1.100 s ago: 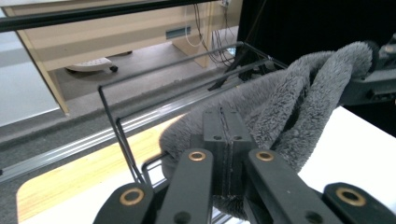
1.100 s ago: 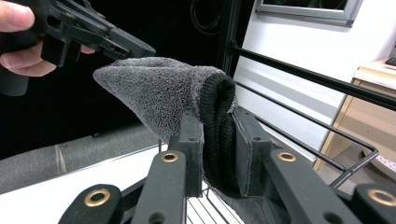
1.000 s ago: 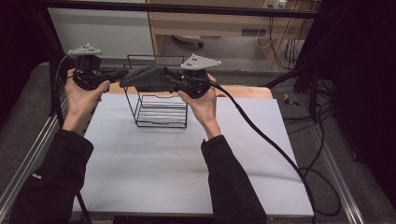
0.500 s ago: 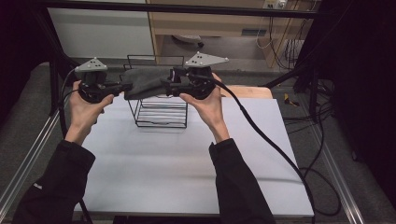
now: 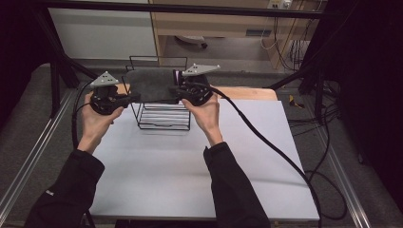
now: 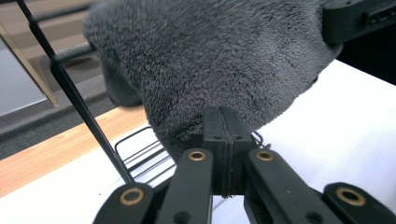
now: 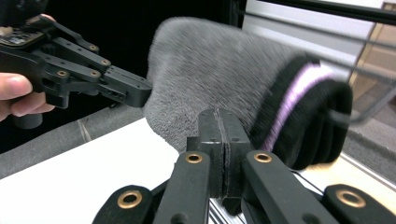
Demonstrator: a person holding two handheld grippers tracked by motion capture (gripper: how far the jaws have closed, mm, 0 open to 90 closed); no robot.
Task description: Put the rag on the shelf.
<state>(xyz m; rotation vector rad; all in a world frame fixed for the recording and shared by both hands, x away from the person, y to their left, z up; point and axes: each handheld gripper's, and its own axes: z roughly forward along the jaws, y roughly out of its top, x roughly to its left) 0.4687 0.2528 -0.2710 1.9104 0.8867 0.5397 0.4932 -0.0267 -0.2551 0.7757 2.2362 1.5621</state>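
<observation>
- Two claws, left gripper point(image 5: 124, 99) and right gripper point(image 5: 183, 91), each pinch an edge of the grey sock point(image 5: 151, 84).
- Sock stretched between them, above the wire rack point(image 5: 163, 116), likely for draping.

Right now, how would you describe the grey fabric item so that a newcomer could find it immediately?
Start at the white table and find the black wire rack near its far edge. Above the rack, the left gripper and right gripper hold a fuzzy grey sock stretched between them. Its black cuff with a purple stripe sets it apart.
</observation>
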